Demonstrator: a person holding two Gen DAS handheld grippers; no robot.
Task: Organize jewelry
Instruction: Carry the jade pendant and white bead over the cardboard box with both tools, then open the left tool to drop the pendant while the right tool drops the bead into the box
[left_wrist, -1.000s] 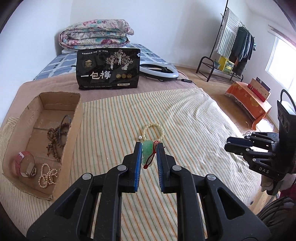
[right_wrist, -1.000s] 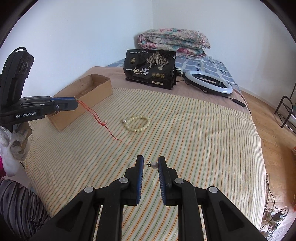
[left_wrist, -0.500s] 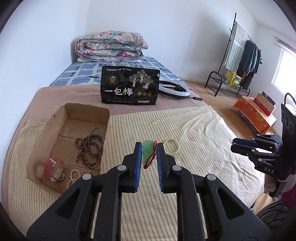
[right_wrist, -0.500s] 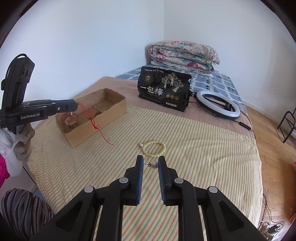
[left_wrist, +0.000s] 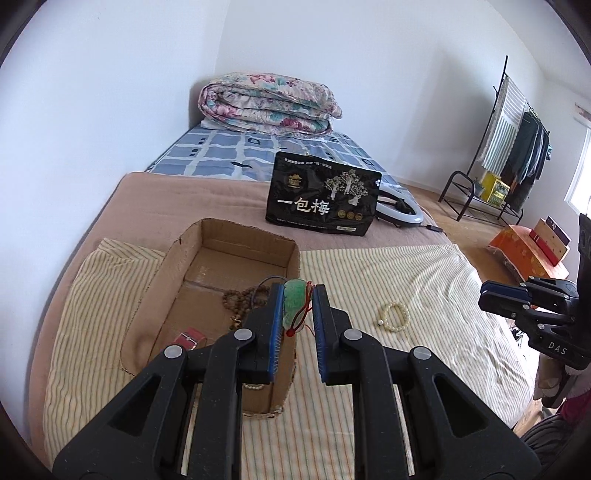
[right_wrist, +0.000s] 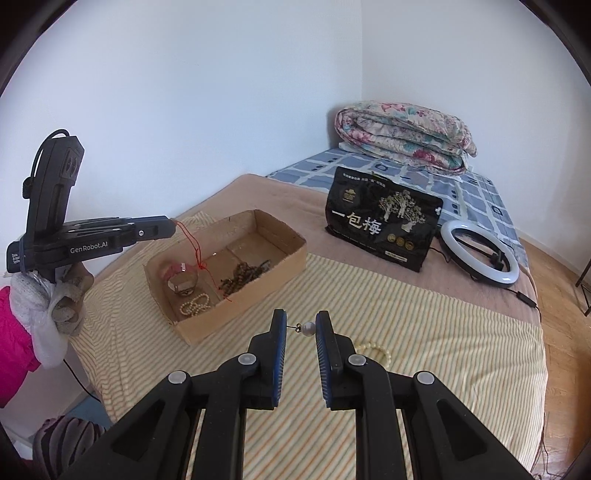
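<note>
My left gripper (left_wrist: 298, 295) is shut on a green jade pendant (left_wrist: 293, 303) with a red cord, held above the near right corner of the open cardboard box (left_wrist: 236, 230). In the right wrist view the left gripper (right_wrist: 171, 229) hangs the red cord (right_wrist: 197, 254) over the box (right_wrist: 280, 254). The box holds a brown bead string (right_wrist: 240, 277), a pink watch (right_wrist: 179, 275) and a pearl bracelet (right_wrist: 194, 306). My right gripper (right_wrist: 301, 325) is shut on a pearl earring (right_wrist: 308, 328), above the striped sheet. A cream bead bracelet (left_wrist: 394, 315) lies on the sheet.
A black snack bag (left_wrist: 323, 199) stands behind the box, with a ring light (right_wrist: 480, 254) beside it. A folded floral quilt (left_wrist: 266, 105) lies at the bed's head. A clothes rack (left_wrist: 513, 147) stands by the far wall.
My left gripper carried the pendant left, from over the sheet to above the box. My right gripper rose and turned toward the box, still holding the earring.
</note>
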